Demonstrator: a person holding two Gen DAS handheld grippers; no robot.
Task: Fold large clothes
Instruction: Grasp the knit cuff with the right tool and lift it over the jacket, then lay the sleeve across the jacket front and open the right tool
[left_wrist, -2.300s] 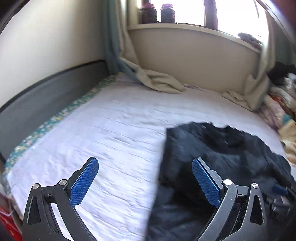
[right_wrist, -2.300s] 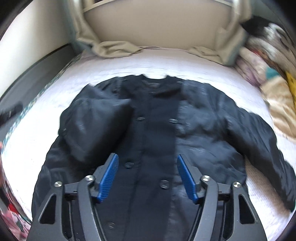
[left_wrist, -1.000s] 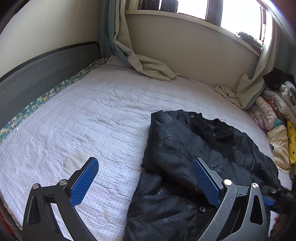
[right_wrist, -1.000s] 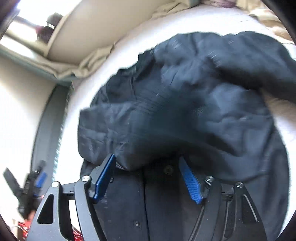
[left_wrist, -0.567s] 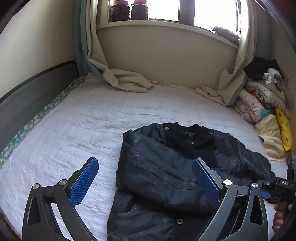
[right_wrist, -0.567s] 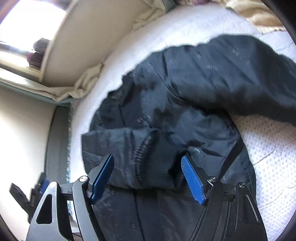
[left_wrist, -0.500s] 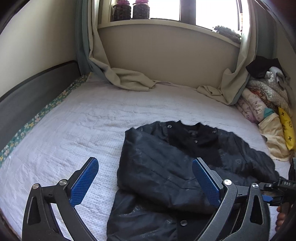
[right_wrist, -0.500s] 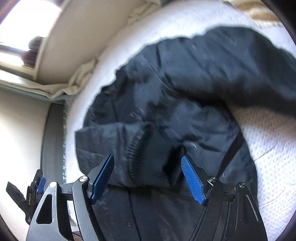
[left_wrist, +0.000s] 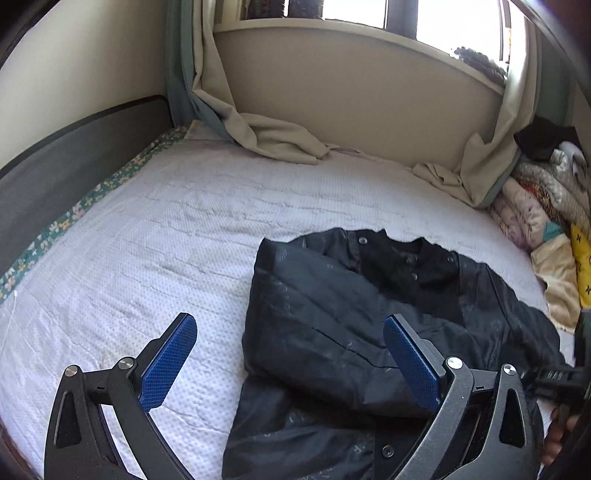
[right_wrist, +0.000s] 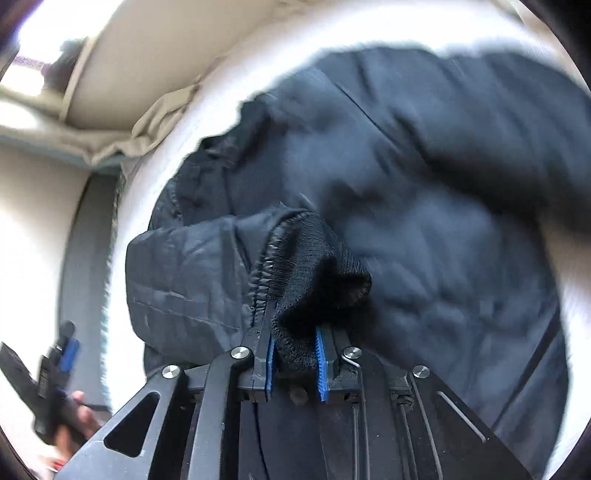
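Note:
A black quilted jacket lies front up on the white bed sheet, with its left sleeve folded across its chest. My left gripper is open and empty, above the jacket's left edge. In the right wrist view my right gripper is shut on the knitted sleeve cuff of the folded sleeve, over the jacket body. The left gripper shows at that view's lower left.
A grey headboard runs along the bed's left side. Beige curtains drape onto the bed's far edge below the window. A pile of folded blankets and clothes sits at the right of the bed.
My right gripper has closed onto the knitted cuff of the folded sleeve; it was open around it half a second ago. My left gripper has stayed open, its view shifting slightly.

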